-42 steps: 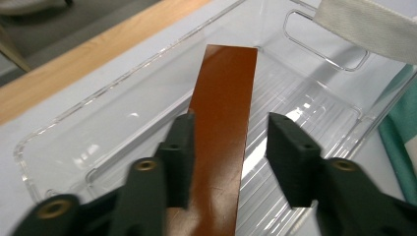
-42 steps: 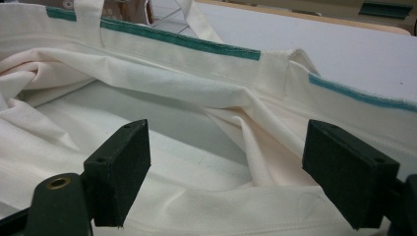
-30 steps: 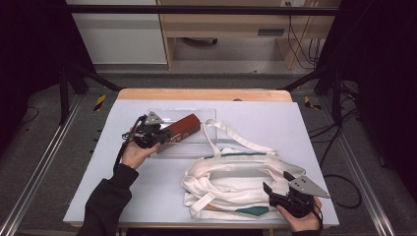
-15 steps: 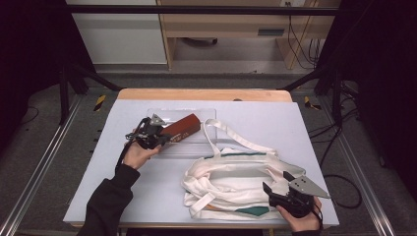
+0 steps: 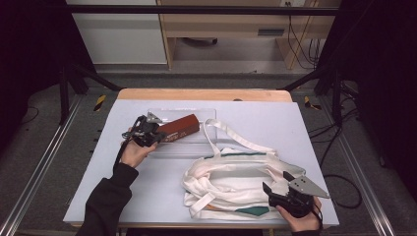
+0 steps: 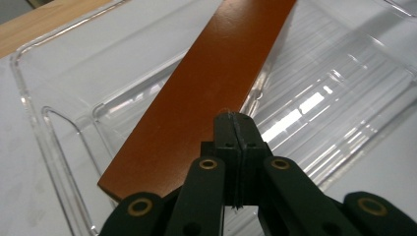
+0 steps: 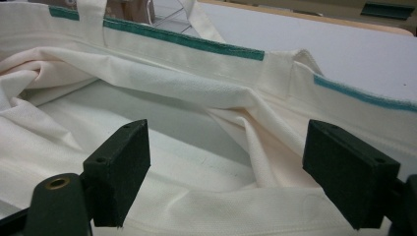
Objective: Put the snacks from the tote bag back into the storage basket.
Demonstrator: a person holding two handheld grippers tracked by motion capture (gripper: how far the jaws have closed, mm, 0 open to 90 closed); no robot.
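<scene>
A flat reddish-brown box lies slantwise in a clear plastic tray at the table's back left. My left gripper is at the box's near end. Its jaws are pressed together over the box's edge, with nothing visible between them. A white cloth tote bag with green trim lies crumpled at the front right, its straps reaching toward the tray. My right gripper stands open at the bag's near right corner, its jaws over the cloth.
The grey table top has a wooden strip along its far edge. Metal rails run down both sides. Bare table lies left of the bag and at the back right.
My left gripper has shifted slightly at the box's near end. The box, the bag and the right gripper have stayed where they were.
</scene>
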